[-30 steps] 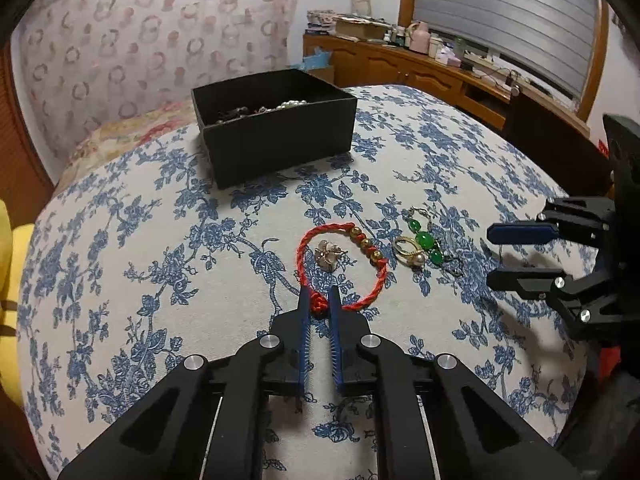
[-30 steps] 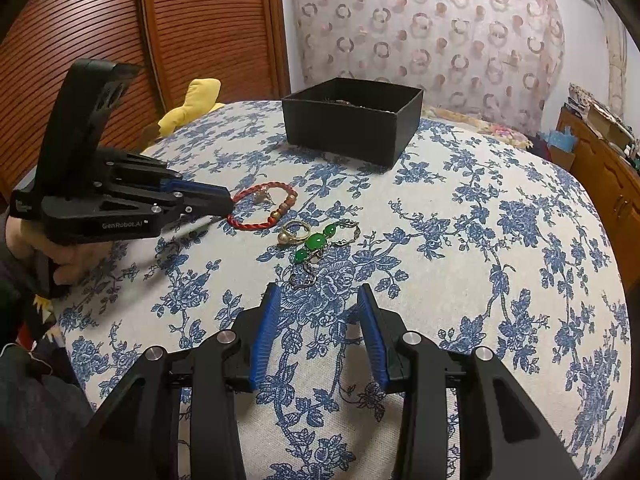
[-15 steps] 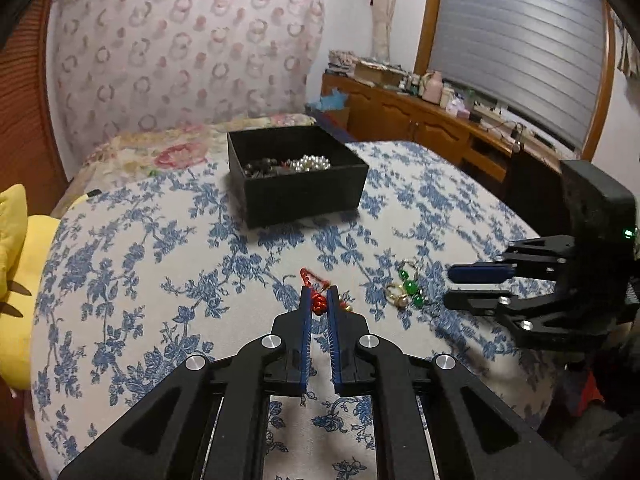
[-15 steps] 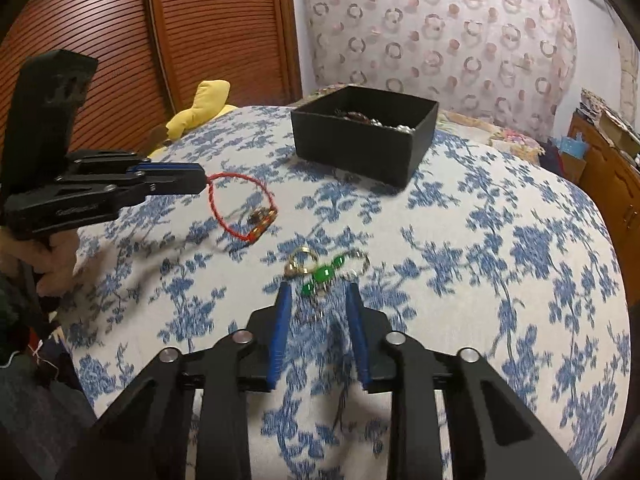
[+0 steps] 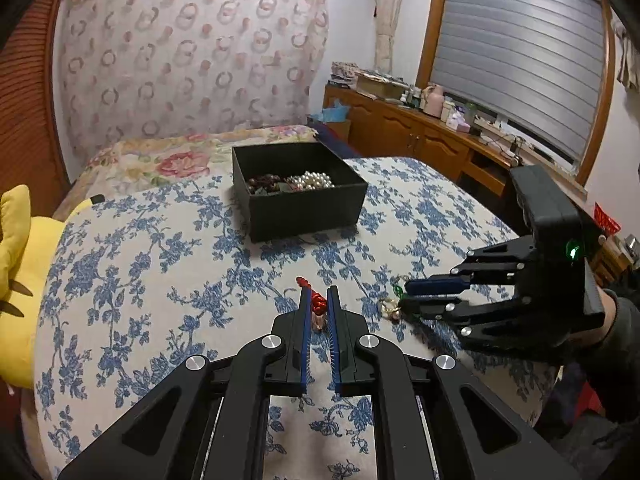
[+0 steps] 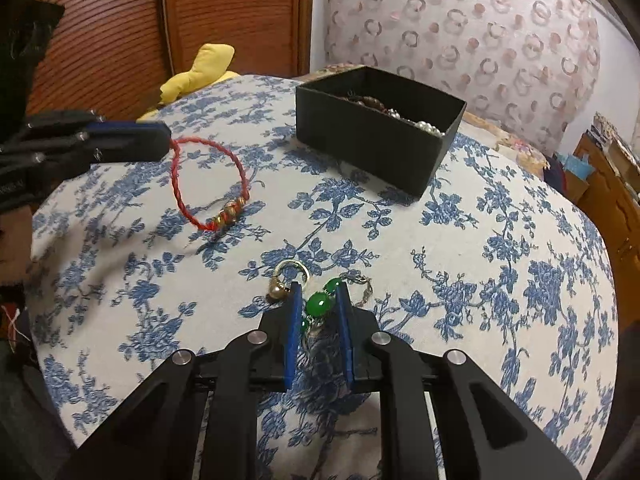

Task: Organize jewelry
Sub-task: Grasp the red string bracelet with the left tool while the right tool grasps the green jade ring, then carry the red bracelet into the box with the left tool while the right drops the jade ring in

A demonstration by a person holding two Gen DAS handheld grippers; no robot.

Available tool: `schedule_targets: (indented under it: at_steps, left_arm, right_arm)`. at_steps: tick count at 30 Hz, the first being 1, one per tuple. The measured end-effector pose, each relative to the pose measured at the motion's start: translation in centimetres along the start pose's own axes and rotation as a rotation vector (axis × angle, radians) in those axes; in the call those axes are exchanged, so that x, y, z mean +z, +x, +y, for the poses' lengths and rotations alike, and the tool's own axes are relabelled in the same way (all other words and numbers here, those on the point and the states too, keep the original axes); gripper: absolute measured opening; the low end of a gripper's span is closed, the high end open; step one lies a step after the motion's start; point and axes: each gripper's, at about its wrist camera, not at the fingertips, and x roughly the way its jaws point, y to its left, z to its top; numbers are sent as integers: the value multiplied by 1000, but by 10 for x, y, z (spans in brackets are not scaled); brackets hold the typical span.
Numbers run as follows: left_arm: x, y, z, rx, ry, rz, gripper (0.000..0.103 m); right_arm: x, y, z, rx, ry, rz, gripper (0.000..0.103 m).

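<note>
My left gripper [image 5: 319,294] is shut on the red cord bracelet [image 5: 318,303] and holds it lifted above the table; in the right wrist view the bracelet [image 6: 208,184] hangs from the left gripper [image 6: 160,142] with its gold beads lowest. My right gripper [image 6: 319,294] is low over the table with its jaws around the green bead piece [image 6: 318,303], a narrow gap still showing. A gold ring with a pearl [image 6: 286,280] lies just left of it. The black box [image 5: 298,196] with pearls and other jewelry stands farther back, also in the right wrist view [image 6: 376,140].
The round table has a blue floral cloth [image 5: 160,264]. A yellow plush toy [image 5: 20,272] sits at its left edge. A wooden sideboard [image 5: 420,136] with clutter runs along the window wall. A bed [image 5: 168,156] lies behind the table.
My left gripper has lifted the red bracelet off the table and raised it. My right gripper has moved forward and down over the green bead piece and narrowed its jaws around it.
</note>
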Motion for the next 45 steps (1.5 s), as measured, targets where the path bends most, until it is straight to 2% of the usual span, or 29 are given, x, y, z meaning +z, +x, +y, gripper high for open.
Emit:
schedule_targets:
  at_steps: [4,7,12,22,37,45]
  left_arm:
    - [6,-3,4,7,-15,-23,7]
    - [10,-6,7,12,-23,-37,7]
    - [17,-10,10,15,-37,-63,7]
    - [29,-5,11,22,-38,-79,7]
    - [82,-3,13,-8,-26,-166,7]
    - [111,21,23,0,-20,-160,7]
  right_arm:
    - [3,2,5,-14,-33,16,21]
    - [4,2,6,-3,-43,20,13]
    - [-1,-1,3,18,-27,2,13]
    - [10,-36,-15,32,41,-109,13]
    - [70,-75,-49,20,20,-249,13]
    - [115,-75,-70,26,3,-315,13]
